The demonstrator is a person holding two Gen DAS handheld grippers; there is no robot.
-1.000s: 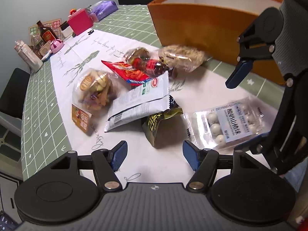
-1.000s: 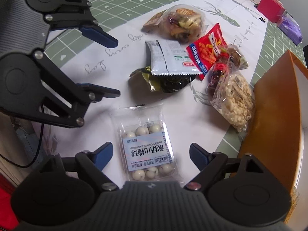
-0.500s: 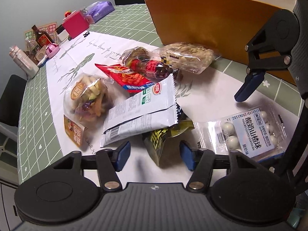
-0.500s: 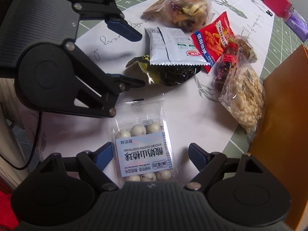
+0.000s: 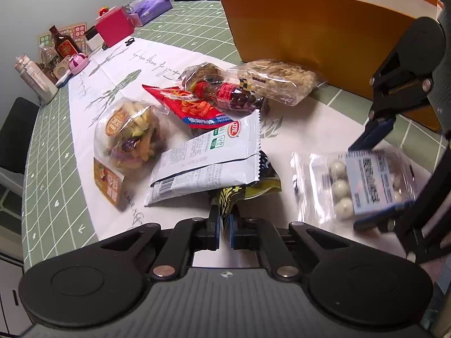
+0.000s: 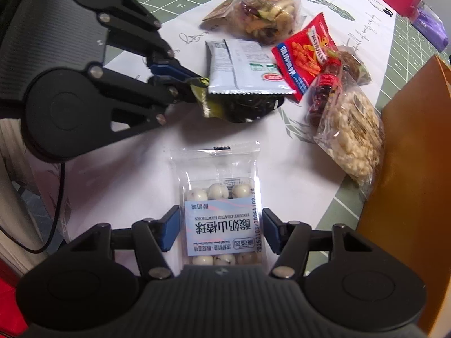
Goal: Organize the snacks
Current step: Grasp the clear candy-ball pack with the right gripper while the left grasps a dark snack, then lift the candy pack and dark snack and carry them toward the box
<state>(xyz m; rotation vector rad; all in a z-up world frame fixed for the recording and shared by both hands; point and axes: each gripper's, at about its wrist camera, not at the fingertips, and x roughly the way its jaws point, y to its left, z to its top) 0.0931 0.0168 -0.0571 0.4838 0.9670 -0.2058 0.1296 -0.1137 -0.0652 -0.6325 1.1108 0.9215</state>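
Note:
My left gripper (image 5: 224, 225) is shut on the corner of a black-and-yellow snack bag (image 5: 248, 190), which lies partly under a white packet (image 5: 208, 157); the grip also shows in the right wrist view (image 6: 197, 91). My right gripper (image 6: 220, 229) has its blue pads against both sides of a clear pack of yogurt-coated hawthorn balls (image 6: 222, 219) and holds it; in the left wrist view this pack (image 5: 363, 181) looks lifted and blurred. The orange box (image 5: 324, 28) stands at the back right.
A pile of snacks lies on the white runner: a mixed veggie-chip bag (image 5: 132, 138), a red packet (image 5: 191, 107), a small red bottle (image 5: 228, 95), a puffed-grain bag (image 5: 276, 81). A pink box (image 5: 114, 26) and bottles (image 5: 63, 46) sit at the far left.
My left gripper moved forward and closed on the black-and-yellow bag's corner. My right gripper closed in on the hawthorn ball pack and raised it.

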